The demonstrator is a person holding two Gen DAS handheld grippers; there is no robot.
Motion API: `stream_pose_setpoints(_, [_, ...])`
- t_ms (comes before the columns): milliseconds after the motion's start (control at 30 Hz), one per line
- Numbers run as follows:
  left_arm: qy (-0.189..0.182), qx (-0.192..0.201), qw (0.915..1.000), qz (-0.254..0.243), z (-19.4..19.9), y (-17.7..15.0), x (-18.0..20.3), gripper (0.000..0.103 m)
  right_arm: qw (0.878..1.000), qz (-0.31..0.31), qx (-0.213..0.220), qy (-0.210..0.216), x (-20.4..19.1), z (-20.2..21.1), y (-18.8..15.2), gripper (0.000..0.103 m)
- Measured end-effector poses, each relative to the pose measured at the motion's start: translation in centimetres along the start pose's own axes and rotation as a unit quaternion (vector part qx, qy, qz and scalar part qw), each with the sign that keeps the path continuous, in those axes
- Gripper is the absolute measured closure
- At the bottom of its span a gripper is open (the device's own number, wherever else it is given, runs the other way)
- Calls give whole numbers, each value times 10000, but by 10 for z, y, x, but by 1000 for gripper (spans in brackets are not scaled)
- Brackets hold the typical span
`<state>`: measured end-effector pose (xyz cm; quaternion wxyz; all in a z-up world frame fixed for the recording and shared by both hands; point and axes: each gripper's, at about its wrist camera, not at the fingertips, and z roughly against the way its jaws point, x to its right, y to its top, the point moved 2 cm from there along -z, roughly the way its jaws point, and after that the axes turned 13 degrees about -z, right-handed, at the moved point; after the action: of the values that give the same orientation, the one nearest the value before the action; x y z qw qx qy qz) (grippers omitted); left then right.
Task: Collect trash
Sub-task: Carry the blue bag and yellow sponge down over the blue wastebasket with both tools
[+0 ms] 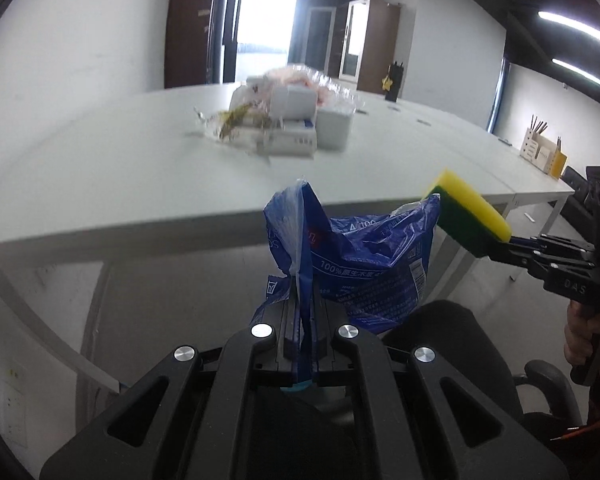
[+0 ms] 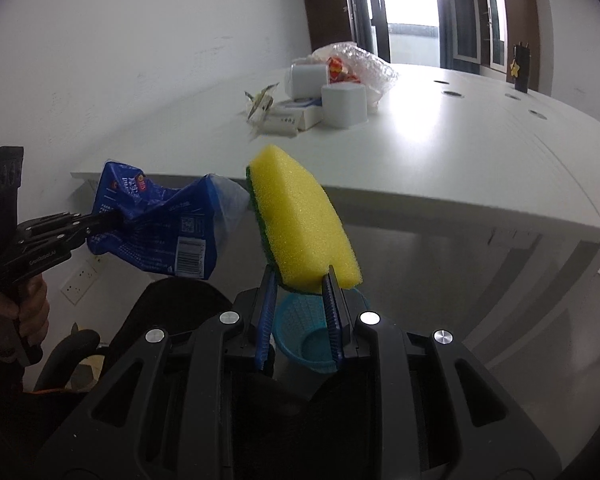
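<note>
**Wrapper and sponge held off the table's near edge**

We hold the left tool (image 1: 302,300) clamped on a crumpled blue wrapper (image 1: 364,256), its fingers pressed together on a pinched fold. The wrapper stands up and away from the tool, its bulk bulging right, in the air in front of the table (image 1: 120,184). Our right tool (image 2: 300,284) is clamped on the lower end of a sponge (image 2: 300,220), yellow with a green face. The sponge's long axis runs on from the fingers, up and slightly left, toward the table. Wrapper and sponge hang just beside each other. Below the right tool sits a blue basket (image 2: 308,332). A pile of boxes (image 2: 324,100) and plastic lies farther back on the table.
</note>
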<state>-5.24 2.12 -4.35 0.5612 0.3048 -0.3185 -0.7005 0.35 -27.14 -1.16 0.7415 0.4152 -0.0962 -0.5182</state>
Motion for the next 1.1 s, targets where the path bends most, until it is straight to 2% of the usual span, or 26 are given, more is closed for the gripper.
stream_pose_setpoints(200, [-92,-354,9992,184,-35,-26,1,101,9992,-72,-380,-95,6,-25,-27,81])
stream_pose_setpoints(367, [83,-602,9978,272,-65,-47,-6,101,9972,-264,-706,-17,14,-60,-40,81])
stream_pose_setpoints(500, [180,-816,9958,371,-92,-58,-10,101,9950,-227,-915,-329,20,-94,-50,81])
stream_pose_setpoints(600, [61,-928,9936,635,-111,-65,-15,101,9939,-152,-1038,-345,15,-111,-57,81])
stream_pose_setpoints(733, [-155,-1263,9856,1110,-145,-77,-24,101,9917,-161,-1218,-370,14,-137,-61,81])
stream_pose_setpoints(967, [-32,-1528,9817,1136,-187,-81,-25,101,9859,-549,-1539,-351,30,-186,-59,81])
stream_pose_setpoints(1100, [94,-1682,9817,893,-210,-81,-14,101,9843,-363,-1596,-665,28,-212,-64,81])
